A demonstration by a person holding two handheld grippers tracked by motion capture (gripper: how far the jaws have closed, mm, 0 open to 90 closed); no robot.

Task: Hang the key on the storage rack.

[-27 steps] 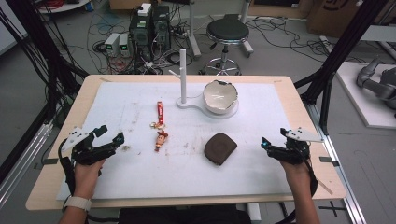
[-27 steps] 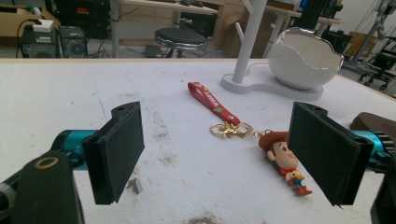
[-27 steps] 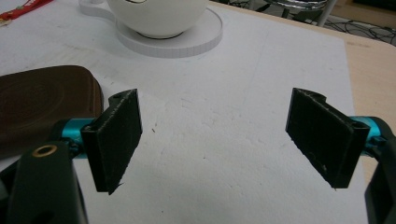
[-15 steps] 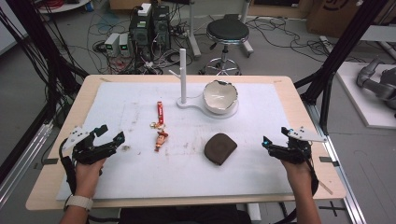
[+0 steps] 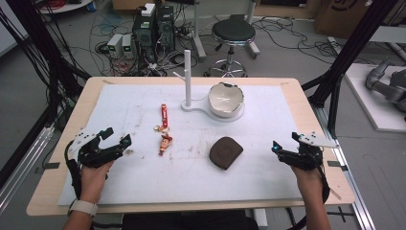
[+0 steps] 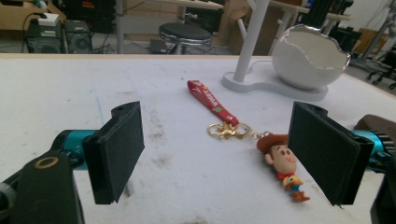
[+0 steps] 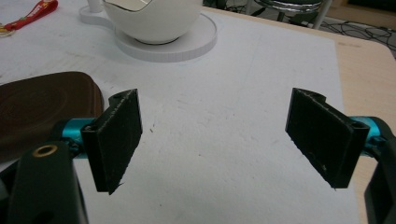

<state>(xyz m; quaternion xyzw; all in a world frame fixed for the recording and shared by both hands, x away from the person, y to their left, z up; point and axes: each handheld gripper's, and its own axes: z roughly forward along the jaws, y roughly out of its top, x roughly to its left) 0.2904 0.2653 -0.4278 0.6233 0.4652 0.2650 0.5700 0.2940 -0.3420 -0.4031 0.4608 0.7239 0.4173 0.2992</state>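
The cowboy-figure keychain (image 5: 163, 131) lies flat on the white table cover (image 5: 143, 182), to the left of the white stand (image 5: 187, 79) with the eggshell-shaped bowl (image 5: 225, 99), near its base. It has three parts in a row: a red fabric strap (image 6: 209, 101) with small printed marks, pointing towards the stand; a gold ring and clasp (image 6: 226, 130) in the middle; and a small rubbery figure (image 6: 284, 164) with a brown hat, pale face, yellow shirt and red neckerchief at the end farthest from the stand. A dark brown rounded pouch (image 5: 225, 152) rests on the near side of the stand, towards the person, apart from the keychain.

The left gripper (image 5: 115, 140) sits to the left of the stand, beyond the keychain, jaws spread wide and empty; in the left gripper view the figure lies just inside its right-hand pad. The right gripper (image 5: 280, 149) is out past the pouch on the stand's right side, jaws likewise released with only bare cover between them
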